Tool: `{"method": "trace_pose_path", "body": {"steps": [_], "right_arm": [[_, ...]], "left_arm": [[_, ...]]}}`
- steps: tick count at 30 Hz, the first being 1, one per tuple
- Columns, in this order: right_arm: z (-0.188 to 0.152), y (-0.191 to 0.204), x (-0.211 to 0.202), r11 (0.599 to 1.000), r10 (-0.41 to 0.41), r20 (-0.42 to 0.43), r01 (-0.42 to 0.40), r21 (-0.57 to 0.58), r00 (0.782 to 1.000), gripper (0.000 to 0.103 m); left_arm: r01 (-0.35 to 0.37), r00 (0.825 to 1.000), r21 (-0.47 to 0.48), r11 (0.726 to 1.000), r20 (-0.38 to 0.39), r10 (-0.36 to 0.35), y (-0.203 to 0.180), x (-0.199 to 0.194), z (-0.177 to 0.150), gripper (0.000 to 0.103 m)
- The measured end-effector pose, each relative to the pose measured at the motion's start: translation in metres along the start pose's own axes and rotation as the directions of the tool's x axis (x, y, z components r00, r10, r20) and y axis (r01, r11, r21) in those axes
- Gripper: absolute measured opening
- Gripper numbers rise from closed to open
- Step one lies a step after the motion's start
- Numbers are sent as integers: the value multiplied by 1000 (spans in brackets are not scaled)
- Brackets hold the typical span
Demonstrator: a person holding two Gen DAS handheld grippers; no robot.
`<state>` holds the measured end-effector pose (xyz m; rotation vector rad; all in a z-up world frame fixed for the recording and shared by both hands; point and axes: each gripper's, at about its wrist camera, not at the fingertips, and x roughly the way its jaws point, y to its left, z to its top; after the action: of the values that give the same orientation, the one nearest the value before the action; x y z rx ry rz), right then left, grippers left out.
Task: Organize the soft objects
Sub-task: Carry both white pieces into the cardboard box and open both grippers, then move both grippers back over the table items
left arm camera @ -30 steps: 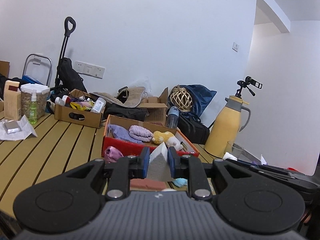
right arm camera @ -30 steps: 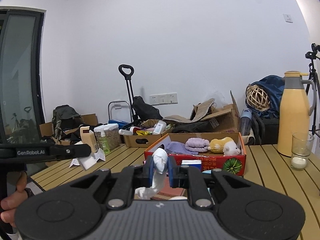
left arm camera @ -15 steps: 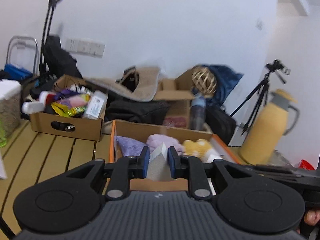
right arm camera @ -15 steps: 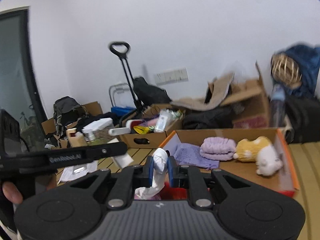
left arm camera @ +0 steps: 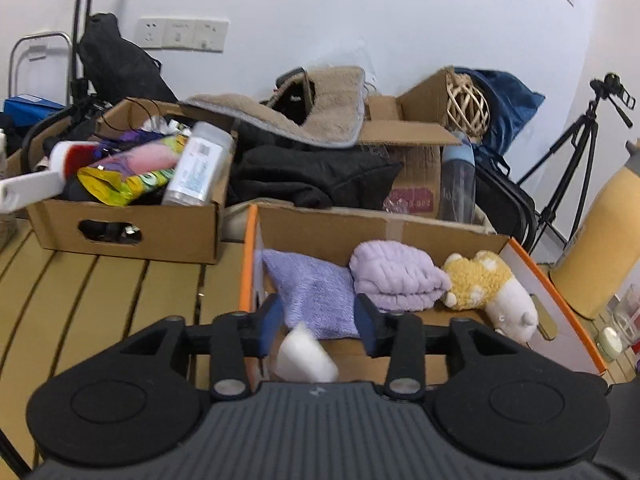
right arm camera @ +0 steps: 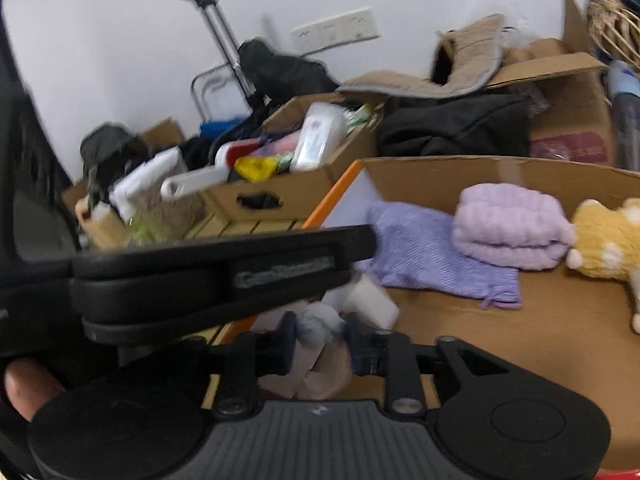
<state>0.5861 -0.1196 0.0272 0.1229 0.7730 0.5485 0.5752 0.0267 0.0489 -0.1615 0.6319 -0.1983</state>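
An orange-edged cardboard box (left arm camera: 248, 256) holds a purple knitted cloth (left arm camera: 312, 292), a folded lilac towel (left arm camera: 394, 276) and a yellow and white plush toy (left arm camera: 484, 284). My left gripper (left arm camera: 319, 318) hangs over the box's near left corner. Its jaws are opening, and a white foam block (left arm camera: 306, 354) sits loose and tilted below the pads, touching neither. My right gripper (right arm camera: 322, 334) is over the same corner with its jaws opening. A crumpled white-grey cloth (right arm camera: 318, 320) lies slack between its pads. The white block (right arm camera: 372, 300) shows just beyond it.
The left gripper's black body (right arm camera: 220, 272) crosses the right wrist view, with a thumb (right arm camera: 24, 388) at the lower left. A brown box of bottles and packets (left arm camera: 128, 224) stands left on the slatted wooden table (left arm camera: 100, 300). A yellow thermos (left arm camera: 604, 248) and a glass (left arm camera: 628, 312) stand right.
Both grippers have travelled forward and down over the orange-edged box. Their jaws have parted: the white block has slipped from the left pads, and the cloth hangs loose between the right ones.
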Motion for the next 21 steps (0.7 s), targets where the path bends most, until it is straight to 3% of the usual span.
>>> {"method": "trace_pose_path", "body": {"steps": [2,8,14,21], "right_arm": [[-1,0,-8,1000,11,8,-11,2,1000,44],[7,-6,-70,1000,4,66,-4,-6,998,46],[11,-10,-169,995,-85,177,92,-31,981,53],[-17,-12,-268,980,-179,268,196,-38,947,62]], "left_arm": [[-7,1000,-2,1000,8,7,2,-12,3,43],[-37,998,29,999,59,35,-2,-74,18,49],[-40,991,94,995,130,28,-20,-154,23,59],[-76,978,132,988,203,48,-46,-229,2,73]]}}
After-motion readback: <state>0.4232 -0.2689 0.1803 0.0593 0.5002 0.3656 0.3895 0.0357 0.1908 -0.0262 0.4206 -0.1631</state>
